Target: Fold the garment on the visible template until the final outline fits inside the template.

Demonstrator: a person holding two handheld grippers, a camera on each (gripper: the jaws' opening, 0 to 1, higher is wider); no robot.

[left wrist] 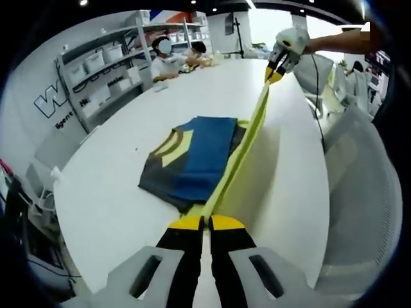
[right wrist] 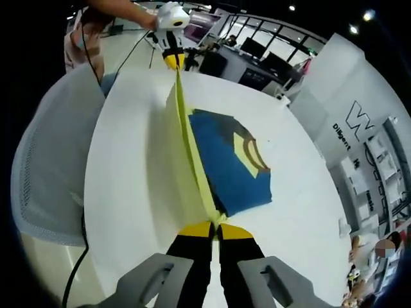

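Observation:
A folded garment (left wrist: 196,163) (right wrist: 225,163), blue with grey and yellow parts, lies on the white table (left wrist: 96,192) (right wrist: 302,212). Beside it a yellow-green sheet (left wrist: 247,138) (right wrist: 189,147) is lifted by one long edge and pulled taut between both grippers. My left gripper (left wrist: 209,222) is shut on the near end of that edge in the left gripper view and appears far off, held by a hand, in the right gripper view (right wrist: 174,61). My right gripper (right wrist: 217,228) pinches the other end, seen also at the top right of the left gripper view (left wrist: 275,75).
White mesh chairs (left wrist: 359,192) (right wrist: 51,160) stand along one side of the table. Shelving with bins (left wrist: 103,70) lines the wall, and people (left wrist: 170,61) sit at the table's far end. A cable (right wrist: 80,256) hangs off the table edge.

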